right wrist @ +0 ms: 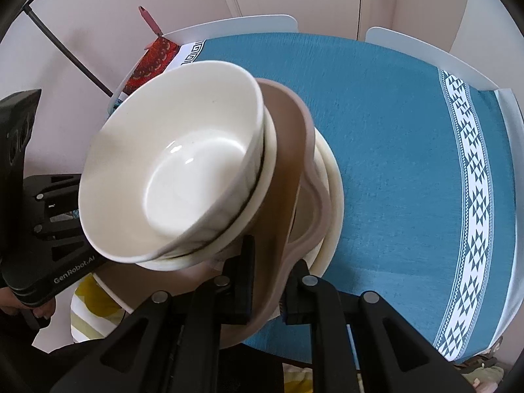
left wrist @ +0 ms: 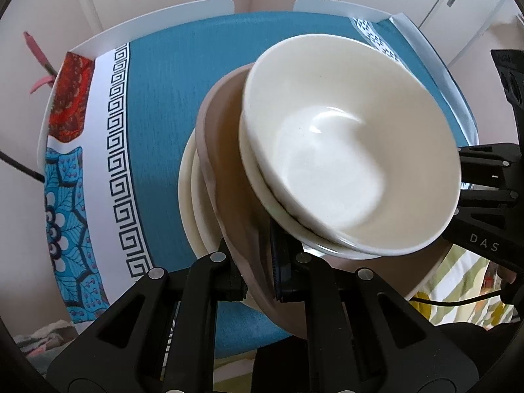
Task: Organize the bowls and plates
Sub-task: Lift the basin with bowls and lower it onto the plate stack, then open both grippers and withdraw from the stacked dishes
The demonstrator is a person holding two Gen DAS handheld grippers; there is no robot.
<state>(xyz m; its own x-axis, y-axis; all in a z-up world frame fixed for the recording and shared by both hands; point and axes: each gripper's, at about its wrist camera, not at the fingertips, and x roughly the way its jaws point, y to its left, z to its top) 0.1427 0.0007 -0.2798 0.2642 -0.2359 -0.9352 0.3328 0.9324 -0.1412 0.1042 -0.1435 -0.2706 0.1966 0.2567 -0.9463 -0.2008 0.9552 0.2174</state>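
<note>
Over the blue tablecloth [left wrist: 183, 104], both grippers [left wrist: 258, 281] [right wrist: 267, 291] clench the tilted tan plate [left wrist: 229, 177] bearing upward-facing bowls [left wrist: 353, 160].

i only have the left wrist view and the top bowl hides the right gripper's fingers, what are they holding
Observer: In the right wrist view the right gripper is shut on the rim of the brown plate, with one finger on each face of it.
Operator: ok and the cream plates underneath, do they show on that side too
Observer: Yes, the cream plates stick out past the brown plate's rim on that side as well.
</note>
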